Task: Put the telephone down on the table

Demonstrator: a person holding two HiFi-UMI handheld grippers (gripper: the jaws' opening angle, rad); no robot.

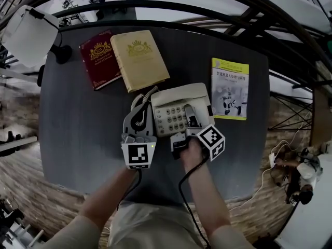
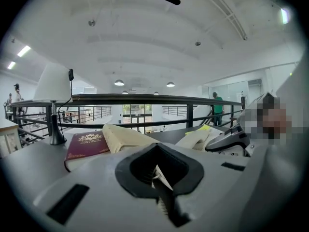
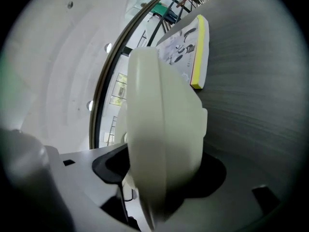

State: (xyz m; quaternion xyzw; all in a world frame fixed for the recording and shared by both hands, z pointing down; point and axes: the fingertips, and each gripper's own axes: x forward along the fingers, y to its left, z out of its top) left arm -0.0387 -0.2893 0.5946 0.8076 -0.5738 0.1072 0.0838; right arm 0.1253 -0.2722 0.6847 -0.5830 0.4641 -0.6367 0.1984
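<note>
The cream telephone [image 1: 174, 100] lies flat on the dark grey table [image 1: 78, 139], keypad up. My right gripper [image 1: 193, 117] reaches over its near right part. In the right gripper view the telephone's thick cream edge [image 3: 164, 120] stands between the jaws of the right gripper [image 3: 164, 178], with a dark gap showing on each side, so the jaws are open around it. The coiled cord [image 1: 141, 98] runs from the telephone's left side into my left gripper [image 1: 137, 119]. Those jaws are together [image 2: 157, 170] with a thin cream sliver of cord pinched between them.
A red book [image 1: 100, 58] and a tan book [image 1: 139, 58] lie at the far side of the table. A yellow booklet [image 1: 230, 88] lies right of the telephone. A white lamp [image 1: 26, 35] stands at the far left corner. A black railing [image 1: 171, 7] runs behind the table.
</note>
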